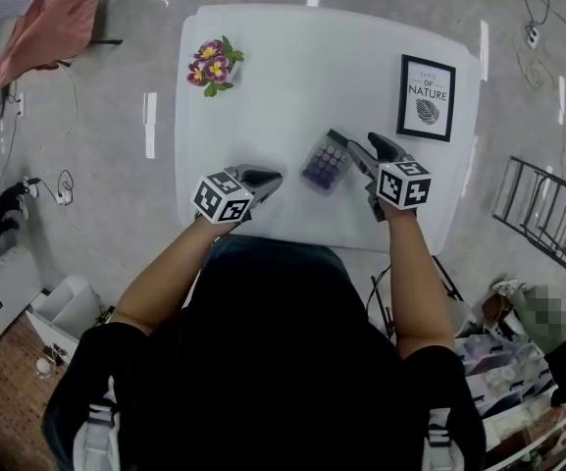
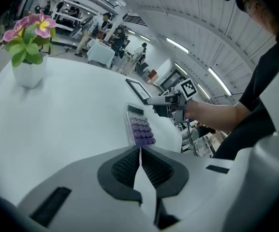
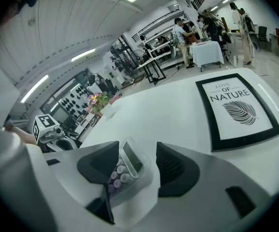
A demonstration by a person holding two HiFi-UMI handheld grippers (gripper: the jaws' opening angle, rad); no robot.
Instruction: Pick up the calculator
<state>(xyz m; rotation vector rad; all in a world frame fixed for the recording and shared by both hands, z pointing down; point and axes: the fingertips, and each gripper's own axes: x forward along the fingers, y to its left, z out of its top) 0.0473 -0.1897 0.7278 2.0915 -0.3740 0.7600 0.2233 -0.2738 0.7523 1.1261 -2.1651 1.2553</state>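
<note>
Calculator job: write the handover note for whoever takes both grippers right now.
Left gripper: fingers shut, empty, low over the table's near edge.
Right gripper: open, one finger on each side of the calculator. It is not clamped; a gap shows beside one finger.
Calculator: lies on the table, near the front, between the two grippers.
Done: right gripper placed round the calculator.
Left: close the right fingers on it and lift.
</note>
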